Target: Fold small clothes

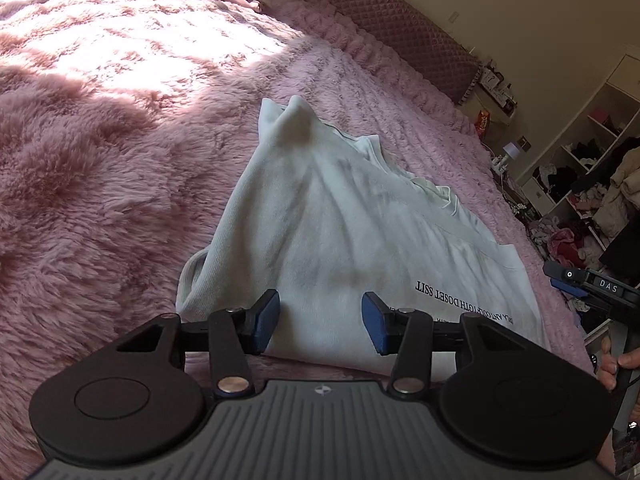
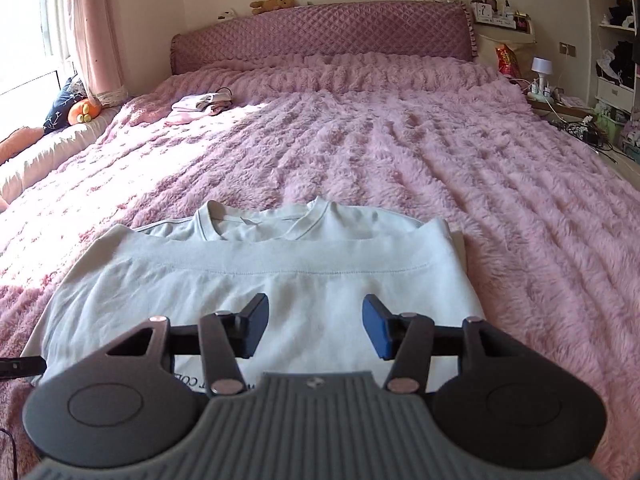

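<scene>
Pink fluffy bedspread (image 2: 440, 152), folded white shirt (image 2: 280, 280), print partly hidden behind right gripper (image 2: 315, 328)

You can read black print on the white T-shirt (image 1: 340, 232), seen upside down in the left wrist view: one line ends "DOSET SSIT", and the line beneath is only partly legible, roughly "COPYRIGTH". The right gripper (image 1: 600, 286) carries a small label reading "DAS". The red snack bag's (image 1: 483, 122) lettering is too small to read.
</scene>
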Available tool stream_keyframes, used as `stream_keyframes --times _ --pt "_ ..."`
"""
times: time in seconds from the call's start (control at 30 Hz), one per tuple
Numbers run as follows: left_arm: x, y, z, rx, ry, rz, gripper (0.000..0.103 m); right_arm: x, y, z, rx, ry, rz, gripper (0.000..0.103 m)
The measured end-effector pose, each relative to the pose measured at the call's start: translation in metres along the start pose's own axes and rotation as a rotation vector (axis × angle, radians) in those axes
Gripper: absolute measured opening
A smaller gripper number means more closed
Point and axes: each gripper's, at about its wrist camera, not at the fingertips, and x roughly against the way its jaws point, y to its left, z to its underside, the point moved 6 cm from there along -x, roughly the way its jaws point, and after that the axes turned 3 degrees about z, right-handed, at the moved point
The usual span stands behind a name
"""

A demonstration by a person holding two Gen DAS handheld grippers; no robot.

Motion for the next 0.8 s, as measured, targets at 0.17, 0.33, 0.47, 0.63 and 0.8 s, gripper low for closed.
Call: stream_keyframes --times 0.17,0.33,0.47,0.63,0.8 --pt "-0.005 0.000 0.003 -0.066 0.030 0.006 0.060 -0.069 0.045 -0.059 0.018 0.006 -0.014 0.054" --pt "-0.009 -0.004 0.004 -0.089 0.030 -0.010 0.063 -0.144 0.075 -0.093 0.120 0.036 0.081 0.053" --pt "-0.008 -0.004 0.005 -0.080 0.031 -0.001 0.067 -0.186 0.088 -0.101 0.203 0.065 0.130 0.053" --pt "-0.009 -0.002 0.004 -0.064 0.039 0.007 0.068 -0.226 0.094 -0.090 0.313 0.114 0.223 0.053" --pt "-0.009 -0.002 0.004 -0.073 0.033 0.007 0.068 -0.229 0.097 -0.066 0.381 0.164 0.235 0.053"
